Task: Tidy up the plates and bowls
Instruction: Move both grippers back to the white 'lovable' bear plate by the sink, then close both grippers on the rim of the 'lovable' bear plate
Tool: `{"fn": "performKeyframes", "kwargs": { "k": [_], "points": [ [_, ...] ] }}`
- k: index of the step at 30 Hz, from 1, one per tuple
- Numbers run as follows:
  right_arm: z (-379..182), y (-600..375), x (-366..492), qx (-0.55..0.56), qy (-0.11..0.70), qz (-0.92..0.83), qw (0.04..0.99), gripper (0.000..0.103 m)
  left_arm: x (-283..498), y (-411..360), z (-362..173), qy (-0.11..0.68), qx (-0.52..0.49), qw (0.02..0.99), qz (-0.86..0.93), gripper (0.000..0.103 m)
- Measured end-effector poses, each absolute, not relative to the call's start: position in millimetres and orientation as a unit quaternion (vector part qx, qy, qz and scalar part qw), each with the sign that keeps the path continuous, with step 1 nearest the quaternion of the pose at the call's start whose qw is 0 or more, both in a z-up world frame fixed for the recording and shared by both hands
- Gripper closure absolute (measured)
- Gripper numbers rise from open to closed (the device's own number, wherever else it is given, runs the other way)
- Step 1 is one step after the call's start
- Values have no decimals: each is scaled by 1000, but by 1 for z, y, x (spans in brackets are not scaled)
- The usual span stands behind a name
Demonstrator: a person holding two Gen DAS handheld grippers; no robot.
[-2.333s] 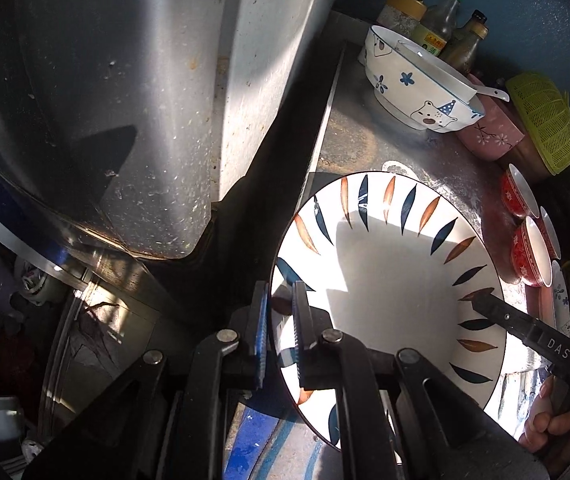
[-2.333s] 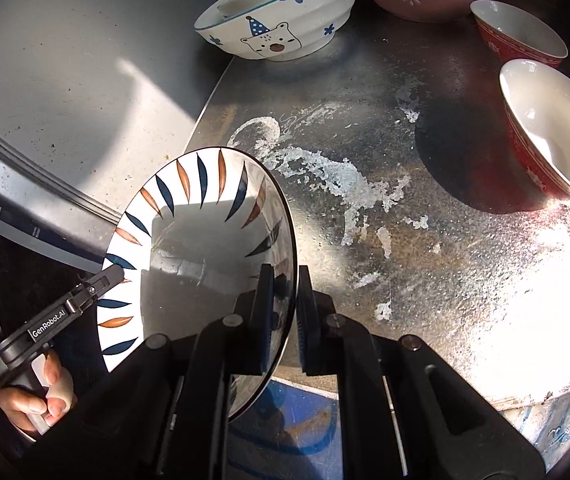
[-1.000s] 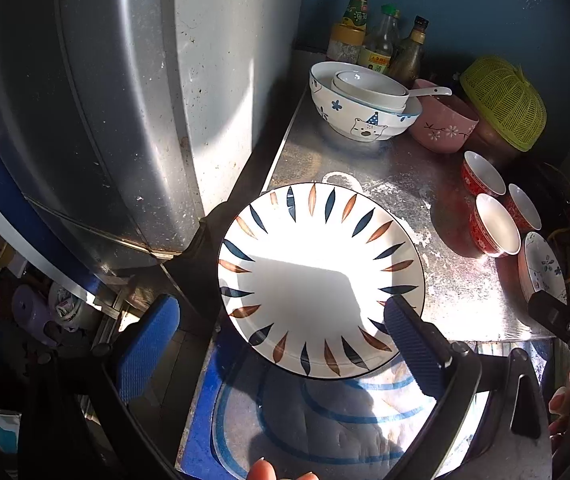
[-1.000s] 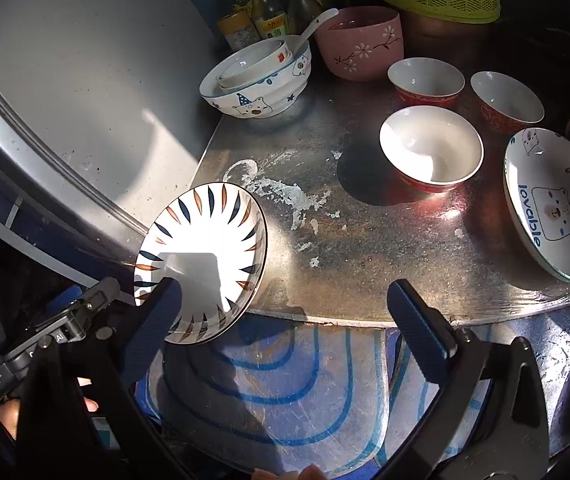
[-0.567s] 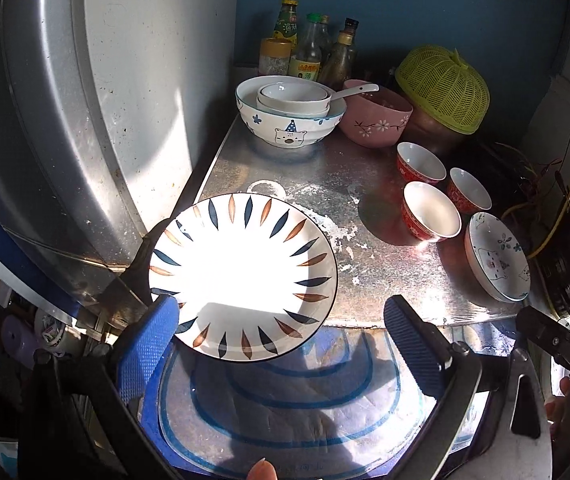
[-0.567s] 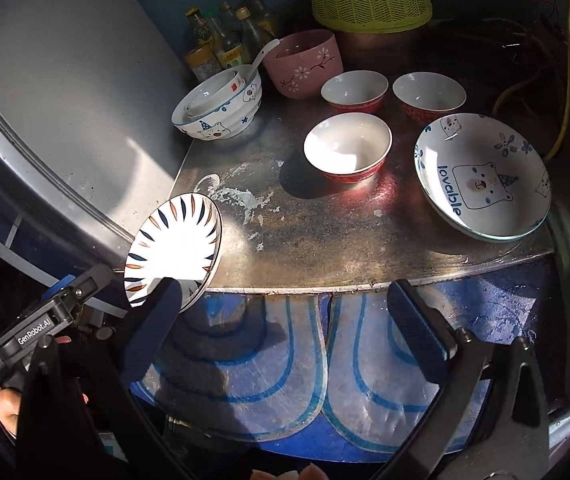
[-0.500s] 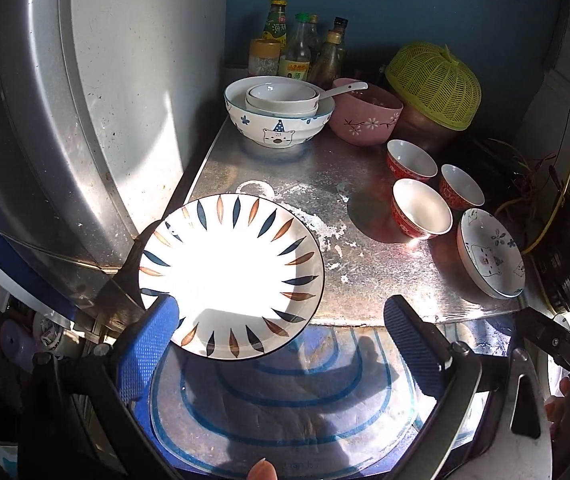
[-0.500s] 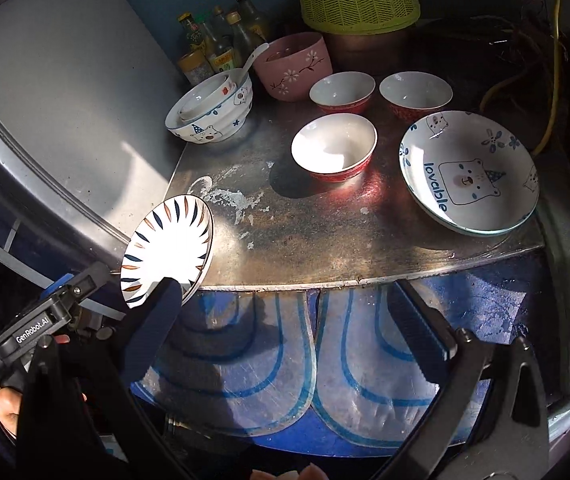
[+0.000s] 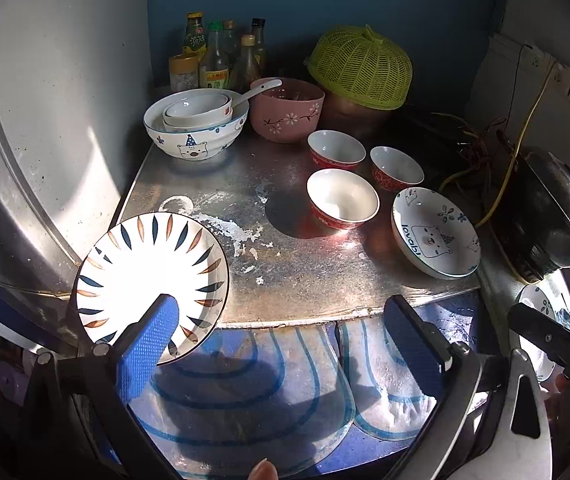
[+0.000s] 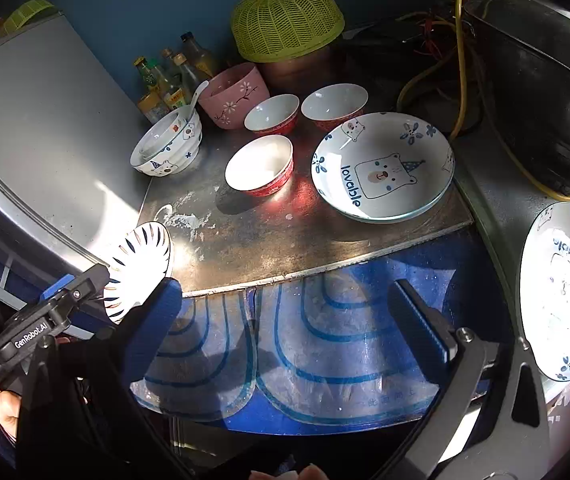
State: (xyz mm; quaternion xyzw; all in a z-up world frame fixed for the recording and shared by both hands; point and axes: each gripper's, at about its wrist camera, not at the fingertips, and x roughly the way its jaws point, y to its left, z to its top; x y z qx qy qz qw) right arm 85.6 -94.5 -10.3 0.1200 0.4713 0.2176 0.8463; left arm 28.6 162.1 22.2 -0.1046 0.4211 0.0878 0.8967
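Observation:
A white plate with blue and orange leaf marks (image 9: pixel 153 280) lies at the front left corner of the steel counter (image 9: pixel 285 264), overhanging its edge; it also shows in the right wrist view (image 10: pixel 141 268). My left gripper (image 9: pixel 285 344) is open and empty, drawn back in front of the counter. My right gripper (image 10: pixel 289 320) is open and empty, also off the counter's front. A bear plate (image 9: pixel 435 238) (image 10: pixel 381 166) lies at the right. Three red bowls (image 9: pixel 343 198) (image 10: pixel 261 164) stand mid-counter. A bear bowl (image 9: pixel 195 128) holds a smaller white bowl.
A pink bowl with a spoon (image 9: pixel 287 110), a green mesh cover (image 9: pixel 361 66) and several bottles (image 9: pixel 215 56) stand at the back. A fridge side (image 9: pixel 45 120) bounds the left. A black pot (image 9: pixel 545 216) and a second bear plate (image 10: pixel 561 288) lie right. A blue-striped mat (image 10: pixel 293 340) hangs below.
Both grippers let go of the leaf plate, opened wide and pulled back and up from the counter. The plate now rests on the front left corner.

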Motion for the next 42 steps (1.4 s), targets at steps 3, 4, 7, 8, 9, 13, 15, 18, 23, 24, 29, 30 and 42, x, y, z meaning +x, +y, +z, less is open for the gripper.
{"fn": "performKeyframes", "kwargs": {
  "k": [3, 4, 7, 8, 9, 13, 15, 18, 23, 24, 29, 30, 42],
  "points": [
    [-11, -108, 85, 126, 471, 207, 848, 0, 34, 147, 24, 421, -99, 898, 73, 0],
    [-10, -112, 84, 127, 470, 204, 849, 0, 36, 143, 25, 422, -97, 899, 69, 0],
    [-10, -125, 81, 133, 468, 194, 852, 0, 40, 128, 26, 423, -93, 900, 53, 0],
    [-9, -129, 81, 135, 467, 191, 853, 0, 41, 125, 26, 424, -92, 900, 48, 0],
    [-9, -133, 80, 137, 466, 187, 854, 0, 43, 121, 26, 424, -91, 900, 44, 0],
    [-8, -149, 80, 143, 466, 172, 856, 0, 49, 104, 26, 427, -87, 900, 24, 0],
    [-9, -156, 79, 146, 465, 165, 857, 0, 52, 96, 26, 429, -85, 899, 15, 0],
    [-10, -167, 78, 150, 465, 156, 858, 0, 56, 83, 25, 432, -87, 898, -1, 0],
    [-12, -185, 76, 156, 466, 139, 860, 0, 64, 62, 23, 440, -88, 893, -28, 0],
    [-13, -190, 75, 158, 466, 135, 860, 0, 65, 56, 22, 442, -88, 892, -33, 0],
    [-16, -212, 72, 166, 466, 117, 861, 0, 73, 30, 18, 452, -92, 885, -66, 0],
    [-16, -216, 72, 167, 465, 113, 862, 0, 74, 24, 17, 453, -91, 884, -74, 0],
    [-23, -288, 63, 197, 451, 56, 869, 0, 96, -62, -2, 481, -61, 860, -160, 1]
  ]
}}
